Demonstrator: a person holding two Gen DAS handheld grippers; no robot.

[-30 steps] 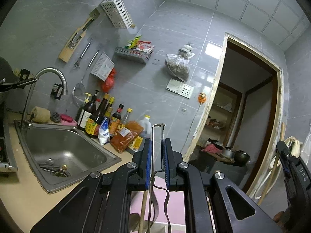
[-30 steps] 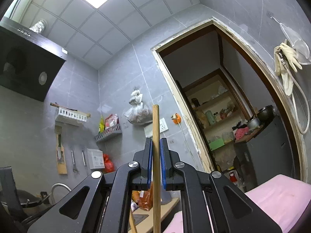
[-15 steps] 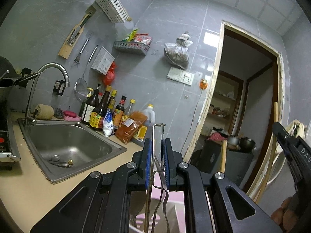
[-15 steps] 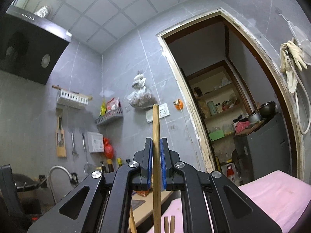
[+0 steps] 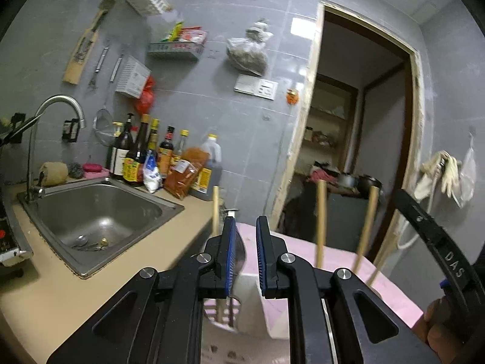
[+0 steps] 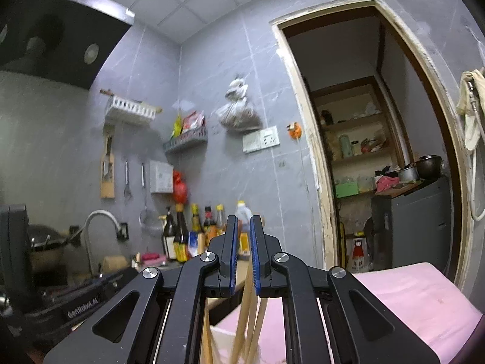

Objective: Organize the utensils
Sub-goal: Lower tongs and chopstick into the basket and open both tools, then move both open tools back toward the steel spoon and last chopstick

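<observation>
My left gripper (image 5: 244, 221) hovers over a white holder (image 5: 272, 312) on a pink cloth (image 5: 303, 245). Its jaws are opening. A metal utensil (image 5: 232, 212) leans loose against the inner left pad, its lower end down in the holder. Three wooden handles (image 5: 320, 218) stand up from the holder area. My right gripper (image 6: 241, 221) has a narrow gap with nothing pinched; blurred wooden sticks (image 6: 248, 312) slant below it into the holder (image 6: 224, 342). The right gripper's body (image 5: 439, 242) shows at the right edge of the left wrist view, with a hand (image 5: 436, 333) on it.
A steel sink (image 5: 100, 212) with a faucet (image 5: 60, 103) is set in the beige counter on the left. Sauce bottles (image 5: 151, 157) line the wall behind it. An open doorway (image 5: 357, 151) lies ahead. A range hood (image 6: 54, 30) hangs above a wok (image 6: 42, 242).
The left jaws have widened and no longer pinch the metal utensil, and that view has dipped toward the holder. The wooden stick has dropped out of the right jaws.
</observation>
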